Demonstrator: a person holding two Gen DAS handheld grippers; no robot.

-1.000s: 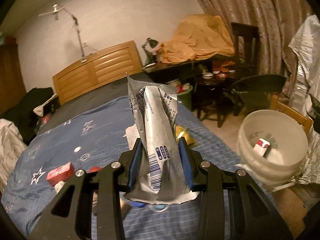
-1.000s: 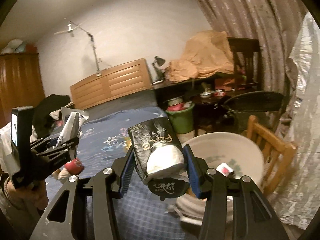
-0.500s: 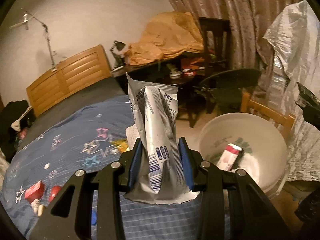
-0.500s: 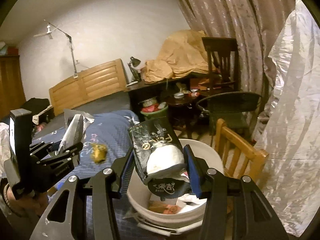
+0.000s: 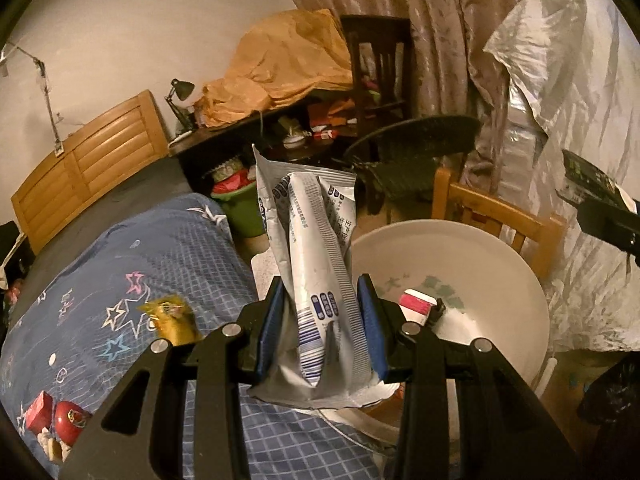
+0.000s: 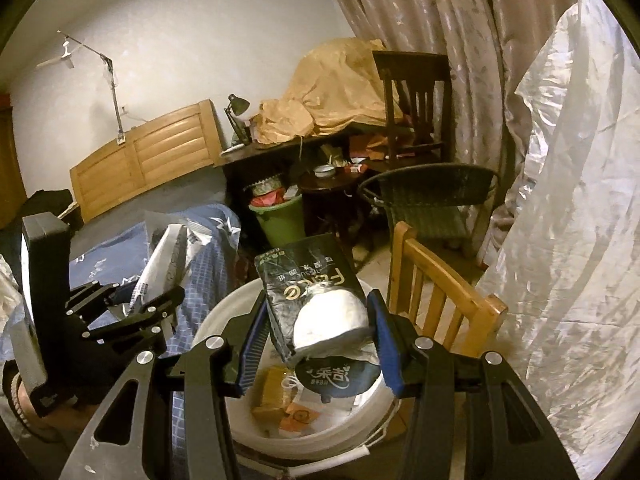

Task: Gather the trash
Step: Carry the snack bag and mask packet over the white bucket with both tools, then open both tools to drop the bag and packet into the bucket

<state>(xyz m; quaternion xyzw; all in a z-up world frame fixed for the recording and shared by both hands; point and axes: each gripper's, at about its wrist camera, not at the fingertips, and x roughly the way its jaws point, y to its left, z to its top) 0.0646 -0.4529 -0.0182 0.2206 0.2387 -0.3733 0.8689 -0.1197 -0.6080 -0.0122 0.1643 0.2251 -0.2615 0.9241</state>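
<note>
1. Silver-white crumpled wrapper (image 5: 320, 280) is clamped upright between the blue pads of the left gripper (image 5: 322, 332), centre of the left wrist frame.
2. Black tissue pack (image 6: 316, 300), white tissue bulging from its torn end, is pinched in the right gripper (image 6: 316, 348), centre of the right wrist frame, held over the bucket.
3. White plastic bucket (image 5: 480, 264) is seen at right centre of the left view, just beyond the left gripper; a red-and-white carton (image 5: 416, 306) lies inside it.
4. In the right view the bucket (image 6: 224, 320) sits directly below the pack, with cardboard and paper scraps (image 6: 280, 400) inside.
5. Left gripper with its wrapper (image 6: 160, 264) is visible at left of the right view, beside the bucket rim.
6. Blue star-print bedspread (image 5: 140, 272) fills the lower left of the left view; a yellow wrapper (image 5: 172, 316) and red items (image 5: 56, 416) lie on it.
7. Wooden chair (image 6: 436, 292) stands just right of the bucket; a green bin (image 6: 280, 220) is seen farther back.
</note>
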